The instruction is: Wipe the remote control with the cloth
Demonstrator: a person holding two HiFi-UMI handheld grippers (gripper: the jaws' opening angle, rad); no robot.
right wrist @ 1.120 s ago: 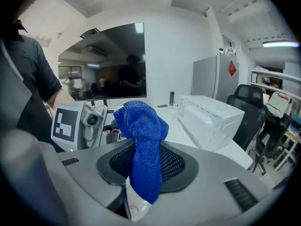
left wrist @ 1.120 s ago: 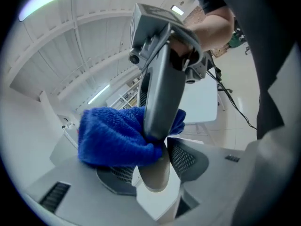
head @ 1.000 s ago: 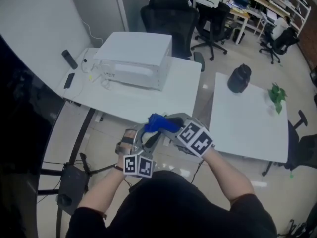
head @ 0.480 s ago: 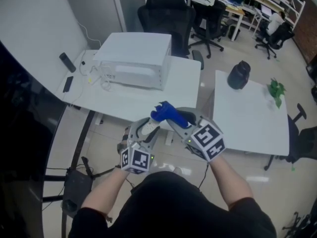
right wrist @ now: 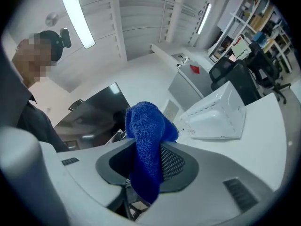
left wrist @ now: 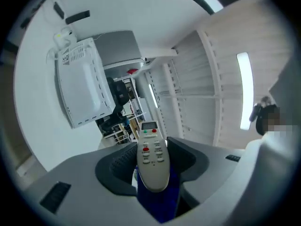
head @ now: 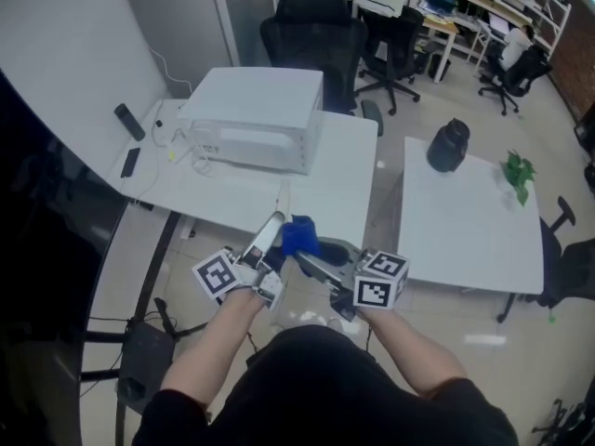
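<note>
My left gripper (head: 253, 258) is shut on a light grey remote control (head: 271, 230), which sticks out up and away from me. In the left gripper view the remote (left wrist: 152, 157) lies lengthwise between the jaws, buttons showing, with blue cloth (left wrist: 160, 202) right beneath it. My right gripper (head: 311, 260) is shut on the blue cloth (head: 299, 235), a bunched wad that sits against the remote's right side. In the right gripper view the cloth (right wrist: 146, 147) stands up between the jaws and hangs below them. Both grippers are held in the air in front of the desk.
A white microwave-like box (head: 256, 119) stands on the white desk (head: 344, 184) ahead, with two small dark devices (head: 128, 122) at its left. To the right, a second white table (head: 469, 230) carries a black object (head: 449, 147) and a green plant (head: 519, 177). Office chairs (head: 316, 35) stand behind.
The left gripper has rolled over and risen, so its marker cube has swung to the left and the remote points further up. The right gripper has turned and shifted slightly, cloth still at the remote.
</note>
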